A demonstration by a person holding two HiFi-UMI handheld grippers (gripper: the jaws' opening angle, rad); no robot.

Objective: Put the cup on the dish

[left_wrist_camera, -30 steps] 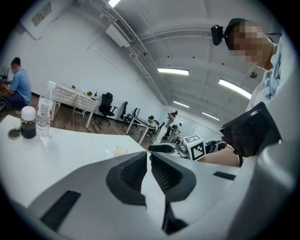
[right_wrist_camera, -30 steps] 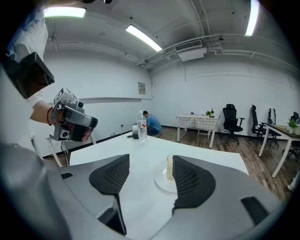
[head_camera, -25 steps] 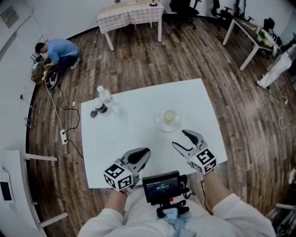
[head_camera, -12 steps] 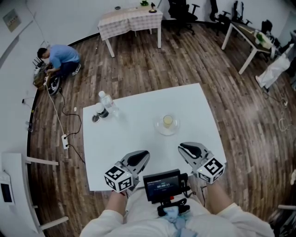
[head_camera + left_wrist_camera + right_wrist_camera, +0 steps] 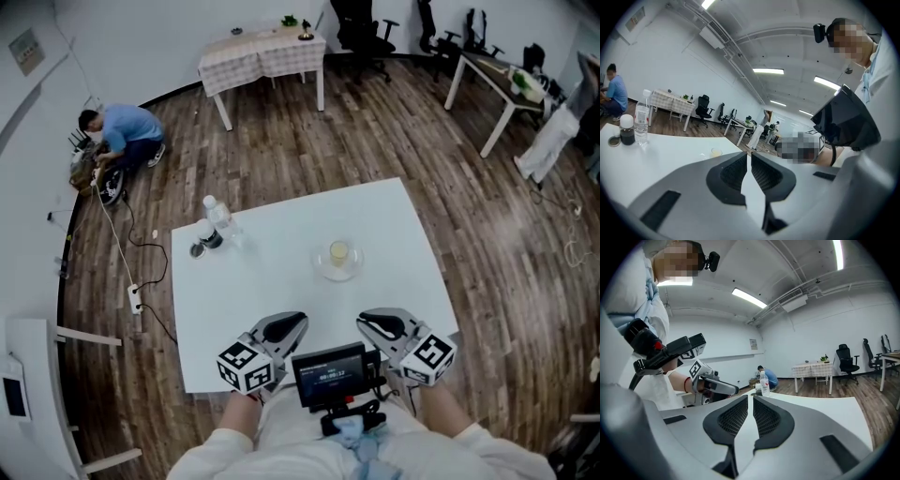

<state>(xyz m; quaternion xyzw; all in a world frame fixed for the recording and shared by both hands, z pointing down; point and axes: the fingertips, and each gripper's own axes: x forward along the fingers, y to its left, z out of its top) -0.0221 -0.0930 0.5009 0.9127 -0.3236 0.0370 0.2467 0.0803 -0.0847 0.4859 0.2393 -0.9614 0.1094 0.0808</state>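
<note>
The cup (image 5: 338, 252) stands on the dish (image 5: 343, 274) on the white table (image 5: 253, 291), ahead of both pairs of jaws and well apart from them. The right gripper (image 5: 367, 321) has just been closing its jaws, which are now nearly together on nothing. The left gripper (image 5: 292, 322) has its jaws together, empty.

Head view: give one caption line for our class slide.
Cup sits on the dish; left gripper shut and empty at the table's near edge, right gripper beside it, jaws just closed on nothing.
</note>
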